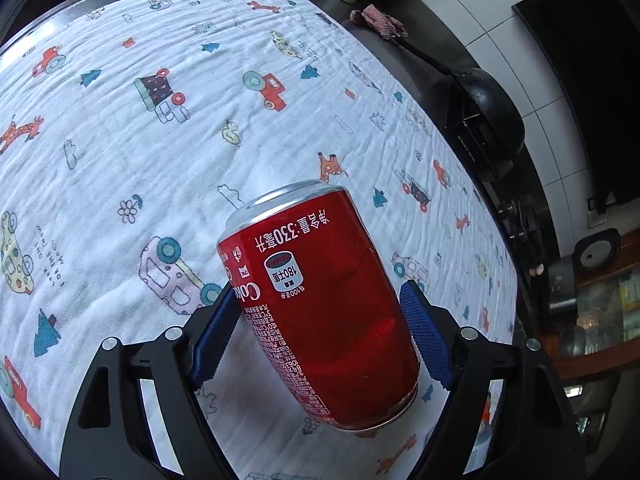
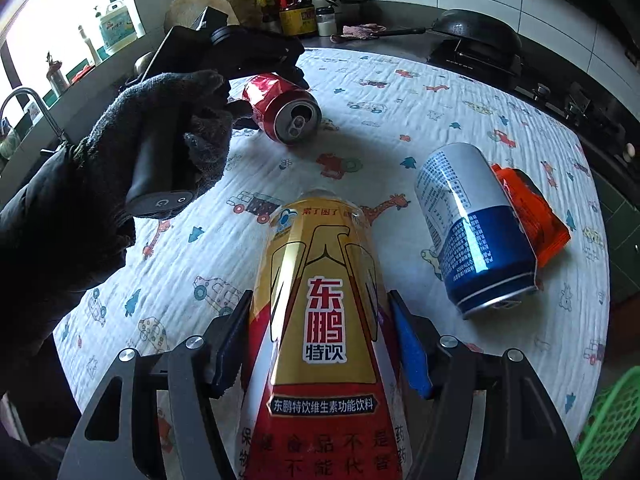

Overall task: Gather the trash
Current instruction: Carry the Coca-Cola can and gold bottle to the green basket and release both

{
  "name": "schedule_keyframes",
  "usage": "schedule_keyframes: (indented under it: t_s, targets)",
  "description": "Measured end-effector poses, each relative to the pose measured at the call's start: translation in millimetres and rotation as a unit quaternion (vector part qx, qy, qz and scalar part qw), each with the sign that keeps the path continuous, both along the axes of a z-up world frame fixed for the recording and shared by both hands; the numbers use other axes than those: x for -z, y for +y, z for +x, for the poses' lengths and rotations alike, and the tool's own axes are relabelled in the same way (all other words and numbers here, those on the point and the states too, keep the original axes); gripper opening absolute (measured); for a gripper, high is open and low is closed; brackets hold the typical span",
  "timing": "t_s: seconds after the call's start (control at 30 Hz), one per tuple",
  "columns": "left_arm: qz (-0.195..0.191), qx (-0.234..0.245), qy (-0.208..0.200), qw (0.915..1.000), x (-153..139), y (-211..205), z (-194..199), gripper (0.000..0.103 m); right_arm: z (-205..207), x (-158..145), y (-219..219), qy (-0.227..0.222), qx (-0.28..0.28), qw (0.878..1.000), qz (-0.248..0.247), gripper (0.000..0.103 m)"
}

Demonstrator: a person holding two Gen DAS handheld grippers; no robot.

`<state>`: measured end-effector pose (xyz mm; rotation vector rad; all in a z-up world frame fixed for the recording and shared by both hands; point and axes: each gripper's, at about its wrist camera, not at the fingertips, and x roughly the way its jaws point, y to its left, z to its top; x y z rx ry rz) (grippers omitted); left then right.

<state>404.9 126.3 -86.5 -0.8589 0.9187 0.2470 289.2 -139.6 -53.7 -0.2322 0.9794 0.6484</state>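
Note:
My left gripper [image 1: 320,320] is shut on a red cola can [image 1: 316,304] and holds it tilted above the printed cloth [image 1: 160,160]. The same can [image 2: 282,107] shows in the right wrist view, held in the air by the left gripper in a gloved hand [image 2: 160,136]. My right gripper [image 2: 316,344] is shut on a gold and red drink bottle [image 2: 320,320]. A blue and silver can [image 2: 476,228] lies on its side on the cloth [image 2: 380,140] to the right, against an orange wrapper [image 2: 532,212].
A black pan [image 2: 476,32] sits on the stove [image 2: 480,60] at the back right. Sauce bottles [image 2: 294,4] and a pink rag [image 2: 360,31] stand at the back. A sink tap [image 2: 28,100] is at the left. A green basket [image 2: 612,424] is at the lower right.

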Motion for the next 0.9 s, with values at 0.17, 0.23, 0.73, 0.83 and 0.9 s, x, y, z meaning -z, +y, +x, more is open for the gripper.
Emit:
schedule_keyframes:
  t_s: [0.17,0.23,0.73,0.83,0.9]
  targets:
    - [0.018,0.035,-0.013,0.9991,-5.5,-9.0,-6.8,0.076,-6.4,-2.7,-19.8,0.005,0.024,0.999,0.032,0.063]
    - [0.024,0.061,-0.015,0.9978,-7.7,-15.8,-13.3,0.076,-9.9,-3.8,-28.8,0.007,0.034,0.998,0.045,0.063]
    - [0.019,0.264,-0.061,0.9624,-55.0,-127.9,-91.0,0.075,-56.2,-32.8,-199.3,-0.017,0.211,0.969,0.130,0.062]
    - [0.018,0.294,-0.072,0.9530,-66.9,-155.4,-98.1,0.075,-66.2,-38.1,-242.3,-0.031,0.252,0.958,0.130,0.062]
    - [0.012,0.313,-0.077,0.9464,-73.4,-175.9,-101.6,0.075,-70.0,-38.1,-270.7,-0.046,0.284,0.950,0.120,0.062]
